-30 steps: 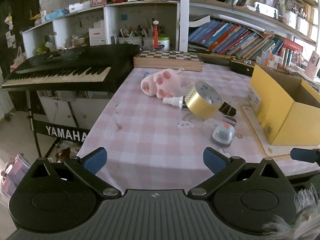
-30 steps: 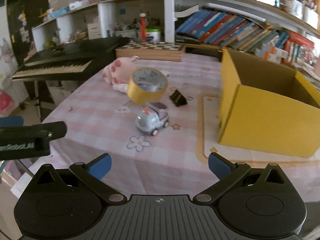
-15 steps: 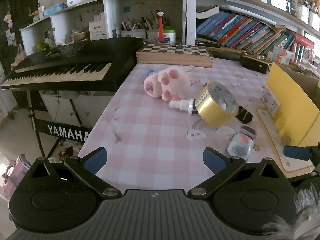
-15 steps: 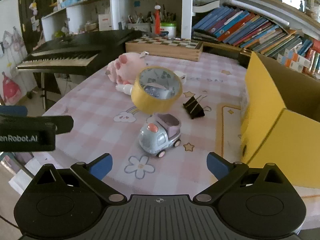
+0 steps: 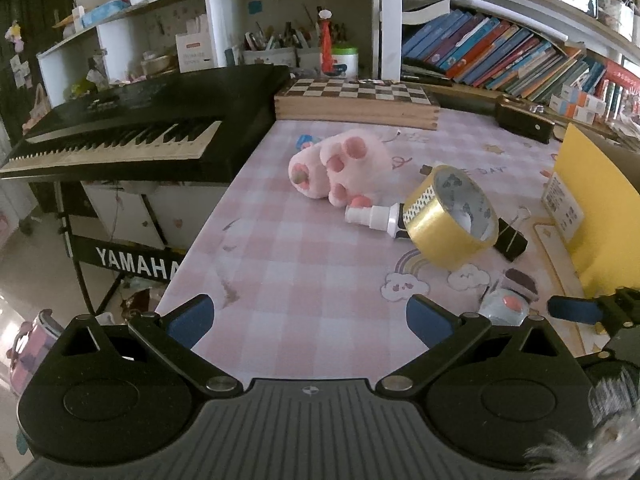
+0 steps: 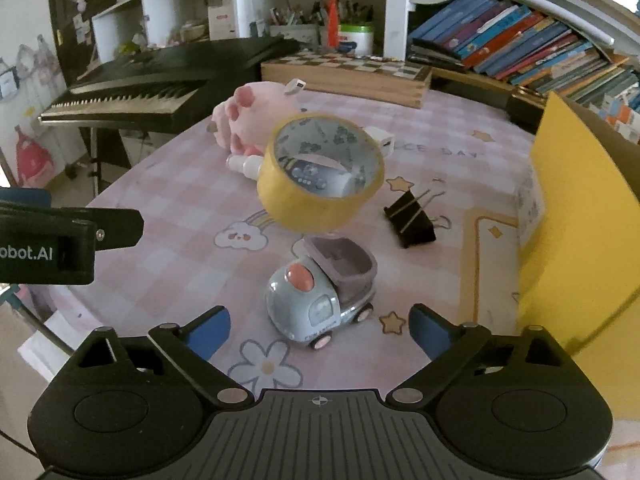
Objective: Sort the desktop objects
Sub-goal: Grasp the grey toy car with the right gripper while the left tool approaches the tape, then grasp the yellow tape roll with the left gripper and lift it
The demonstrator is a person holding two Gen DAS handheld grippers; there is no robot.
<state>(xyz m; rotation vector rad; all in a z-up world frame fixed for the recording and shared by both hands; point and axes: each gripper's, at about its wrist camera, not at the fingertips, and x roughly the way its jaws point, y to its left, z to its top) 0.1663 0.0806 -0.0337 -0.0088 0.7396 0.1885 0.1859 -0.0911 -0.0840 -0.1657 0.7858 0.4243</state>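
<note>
Glossy black keyboard [image 5: 132,128] flanks the pink-checked bench [image 5: 304,280]; yellow cardboard box [image 6: 580,216] at right. Fluffy pink plush paw [image 5: 340,164], shiny yellow tape roll [image 6: 320,172] propped on a bottle, rounded plastic toy truck [image 6: 324,292] before the spread, slightly narrowing right claw [image 6: 320,332]. Left claw [image 5: 308,316] is spread, empty.

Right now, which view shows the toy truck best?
The right wrist view: the toy truck sits whole and close, just ahead of the open right hand-held gripper, with cab, bed and wheels visible. In the left wrist view the toy truck is only partly seen, low at the right behind a black gripper finger.
</note>
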